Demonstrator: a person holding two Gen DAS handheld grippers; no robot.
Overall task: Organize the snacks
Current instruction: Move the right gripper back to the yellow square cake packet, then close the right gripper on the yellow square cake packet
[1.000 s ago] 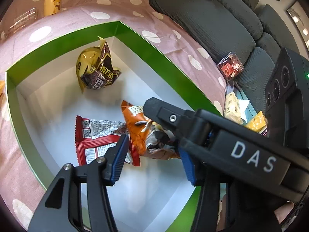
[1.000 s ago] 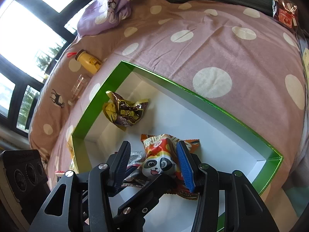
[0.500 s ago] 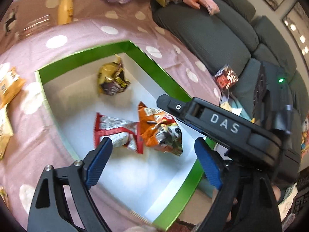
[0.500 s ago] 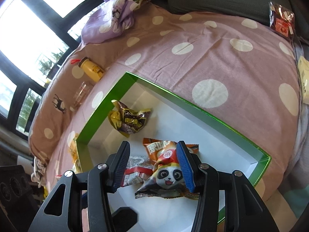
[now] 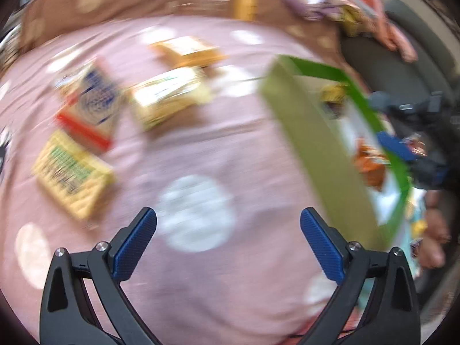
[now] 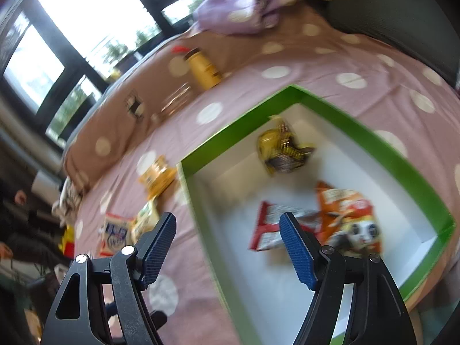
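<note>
A green box [image 6: 359,132] with a white inside holds three snack bags: an orange panda bag [image 6: 348,221], a red bag [image 6: 270,227] and a yellow-brown bag [image 6: 281,149]. My right gripper [image 6: 227,244] is open and empty, above the box's left wall. My left gripper [image 5: 228,243] is open and empty over the pink dotted cloth, left of the box [image 5: 319,143]. Several loose snack packs lie on the cloth: a yellow-green pack [image 5: 72,175], a blue-and-red pack [image 5: 92,103], a cream pack [image 5: 169,95] and an orange box [image 5: 189,51].
A yellow bottle [image 6: 202,69] and a clear glass [image 6: 175,100] stand at the back of the cloth. A grey sofa [image 5: 402,57] with a purple cloth [image 6: 244,8] lies behind. A person's hand [image 5: 434,227] shows at the right. Both views are motion-blurred.
My left gripper swung left out of the box to over the cloth and loose packs. My right gripper let go of the panda bag, opened and moved left; the bag lies in the box.
</note>
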